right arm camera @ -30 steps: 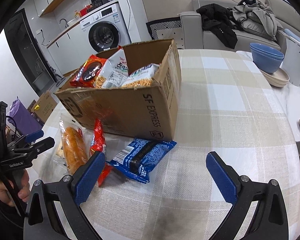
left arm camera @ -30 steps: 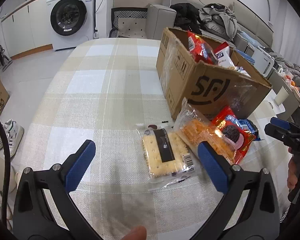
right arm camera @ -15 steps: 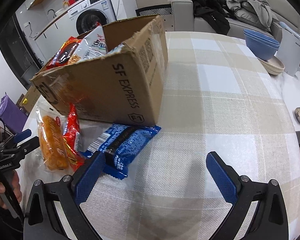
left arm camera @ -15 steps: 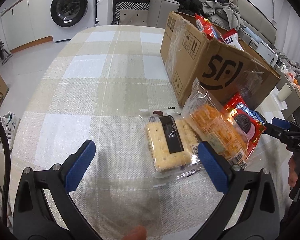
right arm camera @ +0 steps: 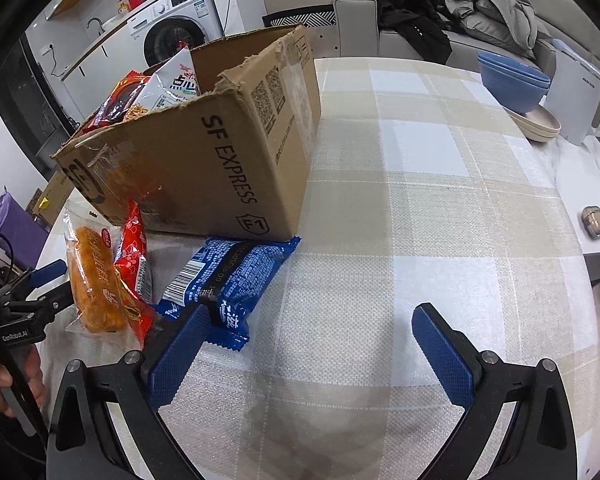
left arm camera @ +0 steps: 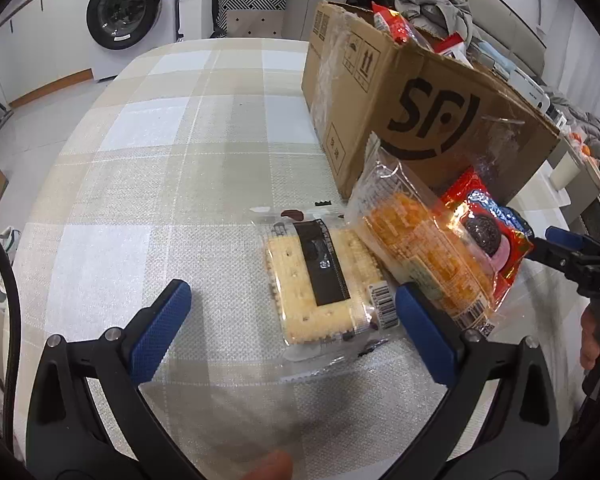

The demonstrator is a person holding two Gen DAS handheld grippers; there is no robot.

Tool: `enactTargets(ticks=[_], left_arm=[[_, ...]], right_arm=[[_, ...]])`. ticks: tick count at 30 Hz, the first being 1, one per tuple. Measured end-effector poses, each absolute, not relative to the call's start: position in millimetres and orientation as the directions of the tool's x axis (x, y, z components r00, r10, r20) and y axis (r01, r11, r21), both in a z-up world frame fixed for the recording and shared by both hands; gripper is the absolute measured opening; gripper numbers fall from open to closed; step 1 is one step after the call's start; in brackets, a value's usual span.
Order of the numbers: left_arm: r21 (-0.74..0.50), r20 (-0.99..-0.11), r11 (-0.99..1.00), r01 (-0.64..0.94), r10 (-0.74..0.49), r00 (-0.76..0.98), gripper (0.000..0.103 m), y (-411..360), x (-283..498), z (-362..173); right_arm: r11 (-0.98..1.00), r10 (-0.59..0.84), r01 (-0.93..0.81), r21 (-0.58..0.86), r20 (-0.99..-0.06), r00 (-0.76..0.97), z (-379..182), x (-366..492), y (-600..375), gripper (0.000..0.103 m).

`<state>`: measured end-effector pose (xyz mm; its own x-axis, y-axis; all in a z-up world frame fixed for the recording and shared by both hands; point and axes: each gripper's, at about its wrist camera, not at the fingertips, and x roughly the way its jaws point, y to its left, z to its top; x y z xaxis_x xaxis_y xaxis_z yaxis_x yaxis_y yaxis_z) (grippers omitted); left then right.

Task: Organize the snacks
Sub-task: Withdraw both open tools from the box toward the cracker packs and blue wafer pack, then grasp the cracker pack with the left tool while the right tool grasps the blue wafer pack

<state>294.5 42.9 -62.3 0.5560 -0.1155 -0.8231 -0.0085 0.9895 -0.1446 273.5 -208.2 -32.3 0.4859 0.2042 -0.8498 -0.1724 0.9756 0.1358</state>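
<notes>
A big cardboard box [right arm camera: 204, 152] stands on a table with a checked cloth [right arm camera: 420, 200], and it has snack bags poking out of the top. In front of the box four snacks lie on the cloth. The left gripper [left arm camera: 292, 320] hangs low over the table with its two blue fingers wide apart and nothing between them. Just past it lies a clear pack of pale crackers [left arm camera: 320, 280] with a black band, and the pack's barcode end sits right by the right-hand finger. Next to the crackers lies a clear bag of orange snacks [left arm camera: 420, 248], with its far end close to the box; it looks like it leans on the crackers a little, but that is hard to tell. A red cookie pack [left arm camera: 488, 232] lies beside the orange bag. The right gripper [right arm camera: 308, 344] is also open wide and holds nothing. A blue snack pack [right arm camera: 232, 276] lies flat near the corner of the box, and its near end is just by this gripper's left-hand finger. Far across the table are blue bowls [right arm camera: 512, 80] stacked on a plate, and a white jug [right arm camera: 576, 96] beside them.
</notes>
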Motion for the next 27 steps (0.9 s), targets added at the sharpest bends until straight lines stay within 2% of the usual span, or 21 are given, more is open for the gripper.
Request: enactTargets(ticks=[8,21,23,27], left_arm=[[-0.128,-0.828,0.992,-0.017,-0.098,0.552,0.102,42.2,304.8,-68.7],[-0.117,-0.835,0.992,-0.038,-0.078,0.545,0.102,47.6,323.8,-71.9],[-0.105,-0.836,0.994,-0.032,-0.071,0.545,0.100,48.0,322.5,-75.1],[-0.098,-0.832,0.995,-0.008,-0.077,0.549,0.089,45.1,317.2,-75.2]], right_arm=[[0.959,0.266,-0.226,0.174,-0.831,0.489,-22.5,273.8,-190.6,0.103],[0.966,0.229,-0.217,0.141,-0.857,0.462,-37.7,294.2,-169.7,0.101],[0.964,0.231,-0.225,0.140,-0.859,0.456,-38.4,295.2,-169.4,0.099],[0.960,0.237,-0.242,0.138,-0.863,0.447,-38.2,293.5,-168.8,0.092]])
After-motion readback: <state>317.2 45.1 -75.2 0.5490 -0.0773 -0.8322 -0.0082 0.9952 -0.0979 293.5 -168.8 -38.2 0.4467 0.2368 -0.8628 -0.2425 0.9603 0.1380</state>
